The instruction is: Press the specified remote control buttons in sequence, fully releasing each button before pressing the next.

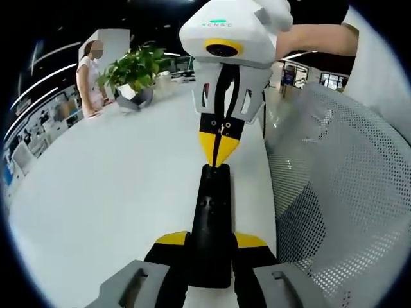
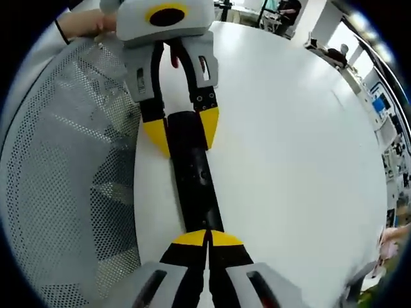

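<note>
A long black remote (image 1: 212, 218) lies lengthwise on the white table (image 1: 115, 192). My left gripper (image 1: 212, 241) is shut on its near end, one yellow tip on each side. My right gripper (image 1: 218, 149) comes in from the far side with its yellow tips shut together, touching the remote's far end from above. In the right gripper view the remote (image 2: 194, 176) runs up the middle. There my right gripper (image 2: 207, 239) rests shut on the end nearest it, and my left gripper (image 2: 182, 131) clamps the other end.
A white perforated chair back (image 1: 334, 192) stands close beside the remote along the table edge; in the right gripper view this chair back (image 2: 70, 160) is on the left. A potted plant (image 1: 133, 69) and a standing person (image 1: 90, 77) are at the table's far side.
</note>
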The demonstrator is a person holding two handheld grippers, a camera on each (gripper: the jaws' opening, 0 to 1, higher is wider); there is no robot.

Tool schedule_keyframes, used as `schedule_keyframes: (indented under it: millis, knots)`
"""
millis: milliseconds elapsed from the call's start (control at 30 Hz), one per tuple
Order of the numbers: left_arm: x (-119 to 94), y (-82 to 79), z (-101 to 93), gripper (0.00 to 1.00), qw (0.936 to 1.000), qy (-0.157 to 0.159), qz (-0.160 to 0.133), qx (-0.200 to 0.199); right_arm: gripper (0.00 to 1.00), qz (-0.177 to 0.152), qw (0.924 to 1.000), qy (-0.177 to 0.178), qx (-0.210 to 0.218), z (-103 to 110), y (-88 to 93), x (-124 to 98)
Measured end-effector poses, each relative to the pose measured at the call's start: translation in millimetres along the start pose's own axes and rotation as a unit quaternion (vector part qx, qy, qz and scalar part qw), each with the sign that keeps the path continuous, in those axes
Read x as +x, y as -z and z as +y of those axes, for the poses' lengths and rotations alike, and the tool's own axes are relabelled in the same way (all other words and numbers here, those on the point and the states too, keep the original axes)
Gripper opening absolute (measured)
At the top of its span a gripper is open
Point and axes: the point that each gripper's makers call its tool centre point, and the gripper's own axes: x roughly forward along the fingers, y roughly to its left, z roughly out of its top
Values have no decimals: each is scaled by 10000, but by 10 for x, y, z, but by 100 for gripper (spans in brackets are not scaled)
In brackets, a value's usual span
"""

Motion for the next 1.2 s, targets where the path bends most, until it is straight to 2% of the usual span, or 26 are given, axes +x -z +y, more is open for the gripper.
schedule_keyframes:
  millis: [200,233,267,333,433,533,633,800,967,1200]
  knots:
    - [-5,-1,2,25,10000,17,-71,7,0,-446,9980,370,233,1,2,-20]
    - [-6,1,3,25,10000,21,-78,3,0,-564,9968,376,426,-2,-9,-22]
    - [-6,5,3,25,9999,28,-101,19,0,-693,9939,295,804,-6,-7,-30]
    - [-11,4,0,25,9999,58,-129,29,0,-877,9897,212,1108,-13,1,-43]
    - [-10,0,-19,24,9998,107,-142,94,0,-931,9890,165,1137,3,24,-72]
    - [3,-5,-50,24,9993,211,-196,226,0,-1149,9879,26,1040,74,-47,-117]
    - [10,-13,-92,24,9984,320,-261,384,0,-1177,9885,-118,946,132,-87,-121]
    - [32,-14,-112,24,9979,408,-277,424,0,-915,9933,-288,649,264,-54,-25]
    - [56,-10,-89,24,9978,417,-308,409,0,-949,9932,-232,630,232,-78,-42]
    - [59,-20,-85,24,9979,416,-323,366,0,-726,9968,-176,274,242,-80,-21]
